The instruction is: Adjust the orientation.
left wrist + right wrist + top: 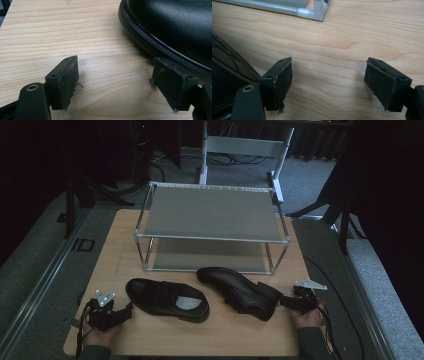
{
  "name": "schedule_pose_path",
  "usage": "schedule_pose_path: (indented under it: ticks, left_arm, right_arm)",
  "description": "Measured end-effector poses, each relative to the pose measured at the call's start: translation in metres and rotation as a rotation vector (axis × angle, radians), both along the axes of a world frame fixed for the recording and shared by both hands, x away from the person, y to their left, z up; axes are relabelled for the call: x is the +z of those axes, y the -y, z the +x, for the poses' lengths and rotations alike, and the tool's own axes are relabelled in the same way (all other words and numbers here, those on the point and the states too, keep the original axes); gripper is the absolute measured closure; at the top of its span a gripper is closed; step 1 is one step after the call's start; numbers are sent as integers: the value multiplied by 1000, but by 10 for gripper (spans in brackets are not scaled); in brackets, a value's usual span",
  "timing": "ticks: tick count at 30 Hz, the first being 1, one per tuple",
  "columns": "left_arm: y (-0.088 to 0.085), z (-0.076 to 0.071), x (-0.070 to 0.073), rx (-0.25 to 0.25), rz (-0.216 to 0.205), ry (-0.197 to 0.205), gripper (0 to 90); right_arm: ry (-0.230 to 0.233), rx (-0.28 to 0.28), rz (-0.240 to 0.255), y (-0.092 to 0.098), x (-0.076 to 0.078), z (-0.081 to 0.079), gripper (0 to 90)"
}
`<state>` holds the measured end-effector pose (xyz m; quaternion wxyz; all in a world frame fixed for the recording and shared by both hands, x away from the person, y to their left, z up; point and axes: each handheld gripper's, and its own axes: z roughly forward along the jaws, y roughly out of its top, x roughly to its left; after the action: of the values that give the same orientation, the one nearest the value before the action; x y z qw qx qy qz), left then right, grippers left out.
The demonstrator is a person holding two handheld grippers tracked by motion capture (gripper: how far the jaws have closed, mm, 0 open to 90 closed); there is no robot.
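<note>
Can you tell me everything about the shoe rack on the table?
The shoe rack stands upright at the far side of the wooden table, behind the two black shoes. It has a pale, metal-looking tube frame with white corner joints and two flat grey shelves, one above the other. Both shelves are bare. Its feet rest on the tabletop; no shoe or gripper touches it. One front corner shows in the right gripper view.

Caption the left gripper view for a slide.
Open left gripper over the wooden table, a black shoe beside its right jaw.
</note>
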<state>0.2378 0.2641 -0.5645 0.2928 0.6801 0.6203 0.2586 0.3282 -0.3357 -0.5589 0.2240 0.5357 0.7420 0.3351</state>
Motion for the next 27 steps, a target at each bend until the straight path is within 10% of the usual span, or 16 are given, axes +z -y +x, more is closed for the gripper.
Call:
schedule_pose_path:
  ticks: [6, 10, 14, 27]
  left_arm:
    - [-1, -6, 5, 18, -19, -6, 406]
    - [3, -15, 14, 14, 20, 61, 435]
    - [12, -25, 21, -55, 38, 115, 445]
    - [29, -40, 21, -258, 49, 113, 507]
  right_arm:
    - [6, -7, -27, -2, 0, -1, 248]
    - [8, -12, -26, -2, 0, -1, 259]
    - [8, -10, -26, -2, 0, -1, 259]
    - [7, -1, -26, -2, 0, -3, 259]
